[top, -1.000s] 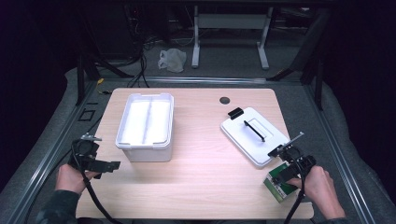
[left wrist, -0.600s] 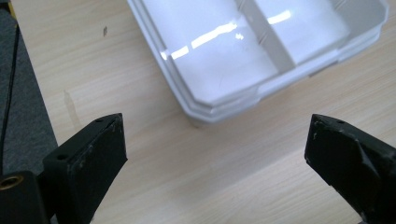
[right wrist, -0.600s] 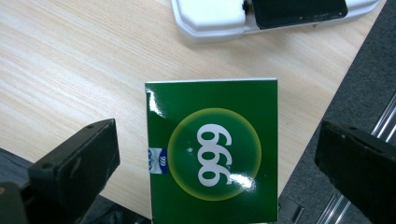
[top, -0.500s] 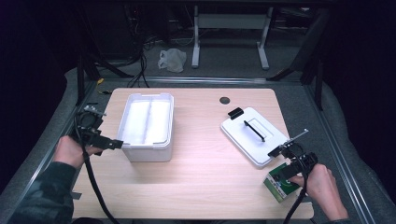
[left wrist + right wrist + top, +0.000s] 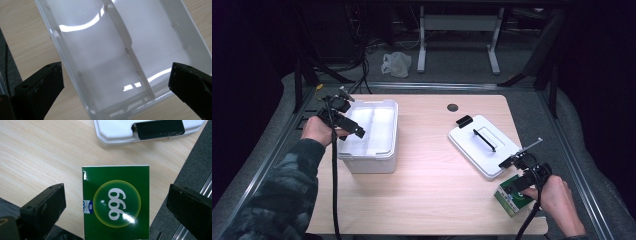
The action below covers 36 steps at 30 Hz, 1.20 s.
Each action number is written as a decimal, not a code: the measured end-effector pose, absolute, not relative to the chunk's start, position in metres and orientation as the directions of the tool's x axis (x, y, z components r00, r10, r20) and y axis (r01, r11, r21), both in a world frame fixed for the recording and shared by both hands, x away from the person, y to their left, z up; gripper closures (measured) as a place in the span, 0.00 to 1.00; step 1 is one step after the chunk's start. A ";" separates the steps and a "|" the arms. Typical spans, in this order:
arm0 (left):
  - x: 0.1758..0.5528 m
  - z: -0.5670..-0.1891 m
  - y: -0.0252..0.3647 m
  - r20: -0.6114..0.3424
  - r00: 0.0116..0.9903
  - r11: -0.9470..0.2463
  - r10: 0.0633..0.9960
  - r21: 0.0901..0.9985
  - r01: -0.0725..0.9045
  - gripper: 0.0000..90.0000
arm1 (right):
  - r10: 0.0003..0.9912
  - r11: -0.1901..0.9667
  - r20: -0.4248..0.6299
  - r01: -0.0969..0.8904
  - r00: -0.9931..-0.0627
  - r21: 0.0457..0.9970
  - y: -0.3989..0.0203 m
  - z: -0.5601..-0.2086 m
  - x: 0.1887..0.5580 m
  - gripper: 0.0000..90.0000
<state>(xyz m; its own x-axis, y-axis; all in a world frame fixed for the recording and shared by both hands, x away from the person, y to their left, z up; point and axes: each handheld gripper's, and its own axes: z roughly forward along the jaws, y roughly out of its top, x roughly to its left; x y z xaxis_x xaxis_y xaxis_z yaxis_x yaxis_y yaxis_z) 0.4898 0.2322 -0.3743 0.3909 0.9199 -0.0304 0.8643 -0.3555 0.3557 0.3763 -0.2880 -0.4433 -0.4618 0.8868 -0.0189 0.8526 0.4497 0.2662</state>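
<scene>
A white two-compartment bin (image 5: 371,137) stands at the table's left, its divider (image 5: 125,42) running through the left gripper view. My left gripper (image 5: 355,131) hovers over the bin's left rim; its jaws have just been opening and stand wide, with nothing pressed between them. A green box marked 999 (image 5: 511,200) lies flat at the front right corner. My right gripper (image 5: 510,175) hangs open just above it, and the box (image 5: 116,202) sits between the jaws, untouched. The bin's white lid (image 5: 484,142) with its black handle lies beside that box.
A round cable hole (image 5: 452,107) sits near the table's (image 5: 432,175) far edge. The lid's black latch (image 5: 158,128) is close beyond the green box. On the floor behind lie a crumpled plastic bag (image 5: 396,65) and cables.
My left gripper has risen from the table's front left and moved away from the person, over the bin's left rim. The right gripper and green box stay where they were.
</scene>
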 end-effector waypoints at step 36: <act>0.541 -0.420 0.188 0.021 0.289 -0.284 0.957 0.258 0.923 0.87 | 0.889 0.441 -0.001 0.853 -0.459 0.281 -0.291 -0.441 0.376 0.05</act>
